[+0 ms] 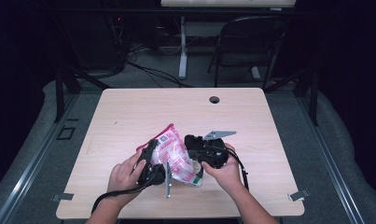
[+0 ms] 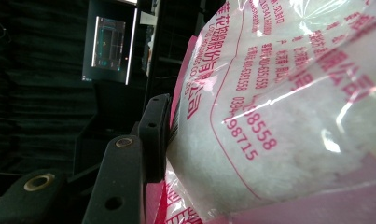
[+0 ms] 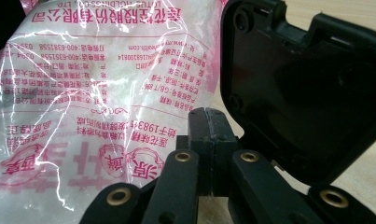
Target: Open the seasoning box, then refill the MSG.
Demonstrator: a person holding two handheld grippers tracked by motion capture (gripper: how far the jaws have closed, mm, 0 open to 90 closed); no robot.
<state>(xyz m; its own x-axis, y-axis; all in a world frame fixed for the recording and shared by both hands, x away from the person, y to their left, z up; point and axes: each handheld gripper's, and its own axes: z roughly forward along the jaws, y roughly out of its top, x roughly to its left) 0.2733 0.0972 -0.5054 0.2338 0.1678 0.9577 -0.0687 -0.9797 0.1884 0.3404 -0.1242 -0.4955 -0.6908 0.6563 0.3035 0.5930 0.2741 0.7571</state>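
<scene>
Clear plastic bag w/ pink print, white filling (image 1: 174, 156) sits btwn both grippers: left gripper (image 1: 150, 151) clamps its left side, right gripper (image 3: 209, 133) jaws fully closed just right of it, holding nothing I can make out.

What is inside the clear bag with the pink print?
The bag holds a white, fluffy-looking filling, seen through the clear film in both gripper views. The pink print covers parts of it, so I cannot say exactly what the filling is.

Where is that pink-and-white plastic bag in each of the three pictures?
High view: the bag sits low at centre, between both hands.
Left gripper view: it takes up the right side, pressed against a black jaw.
Right gripper view: it covers the left half.
Shared landmark: the bag's red printed lettering.
</scene>
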